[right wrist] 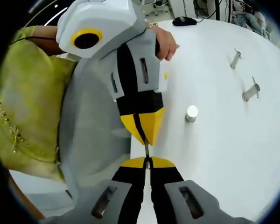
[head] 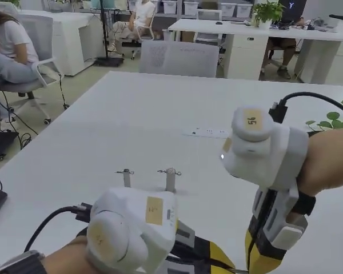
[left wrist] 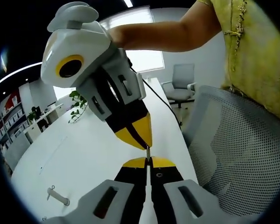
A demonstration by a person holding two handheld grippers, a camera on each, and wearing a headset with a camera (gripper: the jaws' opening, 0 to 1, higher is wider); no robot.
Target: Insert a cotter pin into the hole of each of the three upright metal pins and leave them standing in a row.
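Left gripper (left wrist: 148,161), right gripper (right wrist: 148,161) — fingers (right wrist: 134,163) tip-to-tip on one cotter pin (right wrist: 147,150)

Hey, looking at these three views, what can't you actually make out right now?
Cotter pin: a thin sliver between left gripper and right gripper in both gripper views; their shut tips hide its ends.
Third metal pin: right gripper view looks onto its top, so its hole is hidden.
Head view: bottom edge cuts off where the tips meet.
Two far pins: too small to judge how deep their cotter pins sit.
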